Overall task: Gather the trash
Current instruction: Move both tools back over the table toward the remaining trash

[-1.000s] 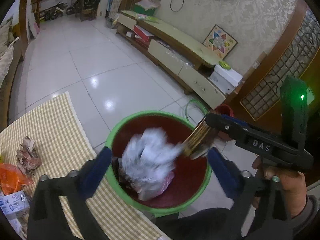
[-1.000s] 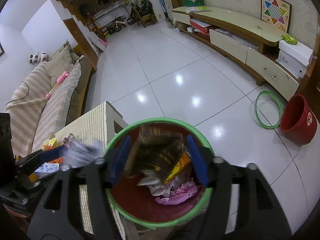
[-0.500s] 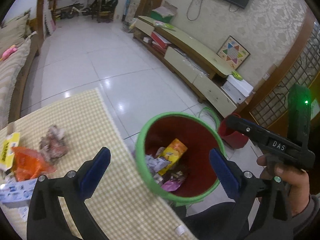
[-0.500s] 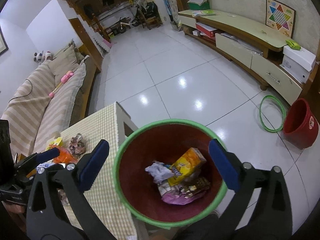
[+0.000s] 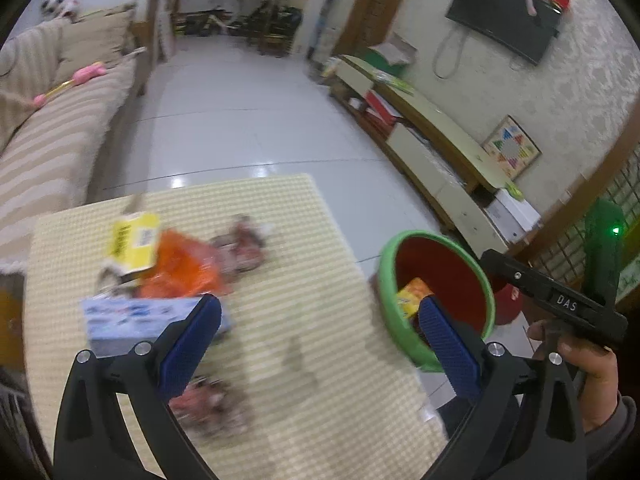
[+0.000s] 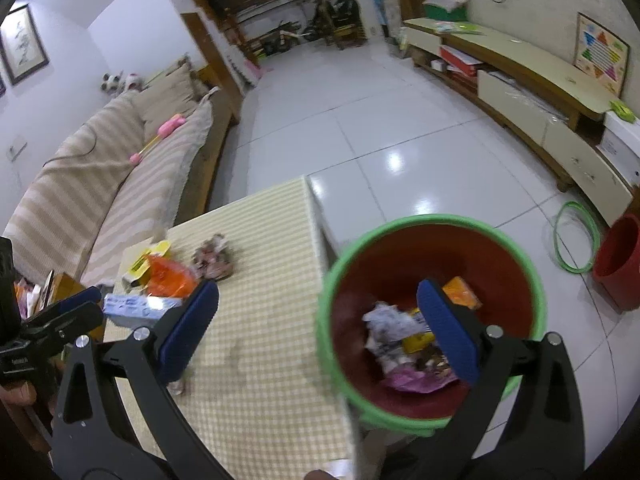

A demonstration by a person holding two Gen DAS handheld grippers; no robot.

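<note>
Both grippers gape, nothing gripped: left gripper (image 5: 320, 320) over checked tablecloth (image 5: 280, 240), right gripper (image 6: 318, 306) straddling table edge. Green-rimmed bin (image 6: 432, 224) just beside edge holds wrappers; orange bag (image 5: 180, 268), blue box (image 5: 120, 316) remain tabletop. Bare cloth between.

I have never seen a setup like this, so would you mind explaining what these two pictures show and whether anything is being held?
There is no robot here: a person holds a two-finger clamp tool in each hand, and each tool carries a wide-angle camera looking forward along its blue-padded fingers. One picture is from the left gripper, the other from the right gripper. In both, the jaws stand wide apart with nothing between them.

On the checked tablecloth lie an orange bag, a yellow box, a pale blue box and crumpled wrappers. Beside the table stands a green-rimmed bin that already holds wrappers and paper.

In the left view, the person's right hand grips the other tool.
</note>
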